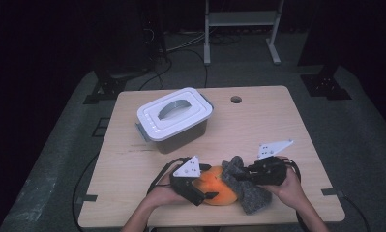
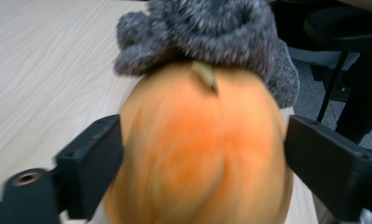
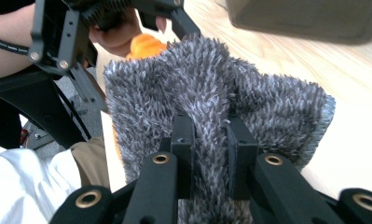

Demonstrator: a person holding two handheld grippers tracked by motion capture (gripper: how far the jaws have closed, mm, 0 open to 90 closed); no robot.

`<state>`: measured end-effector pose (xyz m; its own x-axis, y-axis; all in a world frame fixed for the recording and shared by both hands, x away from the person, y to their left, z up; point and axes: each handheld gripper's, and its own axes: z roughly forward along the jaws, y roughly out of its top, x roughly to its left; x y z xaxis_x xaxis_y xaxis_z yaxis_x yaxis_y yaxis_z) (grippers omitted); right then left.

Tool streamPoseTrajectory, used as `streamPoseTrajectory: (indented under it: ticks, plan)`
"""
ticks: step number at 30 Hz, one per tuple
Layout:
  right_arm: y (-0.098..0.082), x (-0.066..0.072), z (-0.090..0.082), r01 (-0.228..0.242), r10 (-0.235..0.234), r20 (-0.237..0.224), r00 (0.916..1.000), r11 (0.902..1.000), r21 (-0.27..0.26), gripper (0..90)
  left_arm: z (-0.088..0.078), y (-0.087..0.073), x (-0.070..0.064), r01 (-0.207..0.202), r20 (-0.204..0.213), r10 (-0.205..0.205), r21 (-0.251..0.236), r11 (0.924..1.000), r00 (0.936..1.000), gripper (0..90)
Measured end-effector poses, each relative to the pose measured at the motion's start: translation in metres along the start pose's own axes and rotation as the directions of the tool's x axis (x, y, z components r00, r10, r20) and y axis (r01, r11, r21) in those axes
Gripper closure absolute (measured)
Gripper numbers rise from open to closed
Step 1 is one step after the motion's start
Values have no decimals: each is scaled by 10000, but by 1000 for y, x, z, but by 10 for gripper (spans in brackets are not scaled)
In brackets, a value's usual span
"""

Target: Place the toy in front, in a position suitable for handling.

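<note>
The right gripper (image 3: 210,140) should keep its clamp on the grey cloth (image 3: 211,88) while the wide-apart left gripper (image 2: 202,163) steadies the orange pumpkin (image 2: 197,154) gently.

Near the table's front edge, we see an orange pumpkin-like fruit (image 1: 218,190), smooth-skinned with a short dry stem, lying on its side on the pale wood. Its stem end touches a fluffy grey cloth (image 1: 246,188), bunched into upright folds just beside it, with one edge draped over the top of the fruit.
</note>
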<state>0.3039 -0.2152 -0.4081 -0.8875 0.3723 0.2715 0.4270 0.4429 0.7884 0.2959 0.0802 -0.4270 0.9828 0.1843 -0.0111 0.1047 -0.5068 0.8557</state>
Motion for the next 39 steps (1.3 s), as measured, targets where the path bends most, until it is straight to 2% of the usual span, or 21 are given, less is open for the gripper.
streamPoseTrajectory:
  ticks: [4, 6, 7, 8, 10, 11, 13, 16, 18, 20, 23, 27, 29, 30, 32, 34, 36, 37, 39]
  plan:
    - [-8, -10, -3, -340, 341, -121, 9993, 9994, 60, 755, 0, -7, 6, 469, 164, -468, -70, 9989, 9988, 101]
    - [-9, -12, -3, -425, 427, -84, 9991, 9990, 141, 754, 0, -8, 7, 526, 179, -526, -47, 9986, 9985, 106]
    - [-10, -12, -3, -426, 427, -61, 9991, 9989, 184, 754, -1, -8, 8, 550, 177, -551, 35, 9985, 9983, 142]
    - [-9, -12, -4, -422, 422, 6, 9991, 9988, 249, 755, -2, -8, 8, 581, 160, -581, 26, 9983, 9982, 214]
    - [-7, -10, -6, -405, 403, 105, 9991, 9990, 207, 760, -6, -4, 6, 371, 14, -371, 145, 9992, 9993, 310]
    - [-4, -7, -8, -319, 318, 116, 9994, 9994, 123, 762, -7, -2, 5, 306, -24, -306, 183, 9994, 9995, 330]
    - [3, -1, -13, -56, 60, 276, 9996, 9999, -141, 763, -8, 3, 2, 206, -13, -206, 203, 9996, 9998, 351]
    - [13, 10, -16, 313, -301, 225, 9993, 9979, -568, 763, -3, 11, -6, -100, -198, 106, 326, 9994, 9997, 355]
    - [17, 18, -13, 576, -563, 271, 9980, 9971, -504, 761, -3, 15, -9, -293, -345, 304, 311, 9991, 9989, 359]
    - [17, 20, -8, 749, -740, 427, 9963, 9970, -197, 761, -6, 17, -10, -364, -442, 377, 309, 9989, 9983, 369]
    - [11, 13, -5, 436, -433, 308, 9986, 9990, -107, 762, -13, 18, -8, -358, -465, 365, 158, 9992, 9982, 385]
    - [3, 5, 1, 103, -106, 267, 9996, 9999, 104, 763, -18, 20, -7, -376, -507, 382, 141, 9992, 9980, 390]
    - [6, 7, -1, 200, -200, 349, 9992, 9998, 18, 765, -18, 20, -6, -328, -518, 334, 136, 9994, 9981, 390]
    - [9, 9, -3, 304, -299, 357, 9989, 9994, -148, 765, -18, 20, -6, -342, -550, 351, 177, 9993, 9979, 390]
    - [14, 15, -7, 363, -358, 86, 9993, 9967, -727, 766, -17, 21, -7, -323, -577, 331, 156, 9994, 9978, 390]
    - [19, 22, -7, 553, -563, -85, 9984, 9943, -913, 766, -15, 22, -8, -341, -626, 349, 138, 9993, 9974, 385]
    - [19, 25, 0, 863, -858, 119, 9962, 9953, -449, 767, -12, 22, -9, -360, -627, 378, 285, 9989, 9973, 351]
    - [17, 24, 4, 856, -852, 144, 9963, 9960, -269, 768, -11, 20, -8, -370, -591, 389, 344, 9987, 9975, 318]
    - [12, 20, 8, 713, -713, 23, 9975, 9974, -38, 769, -10, 17, -6, -210, -376, 216, 167, 9996, 9991, 237]
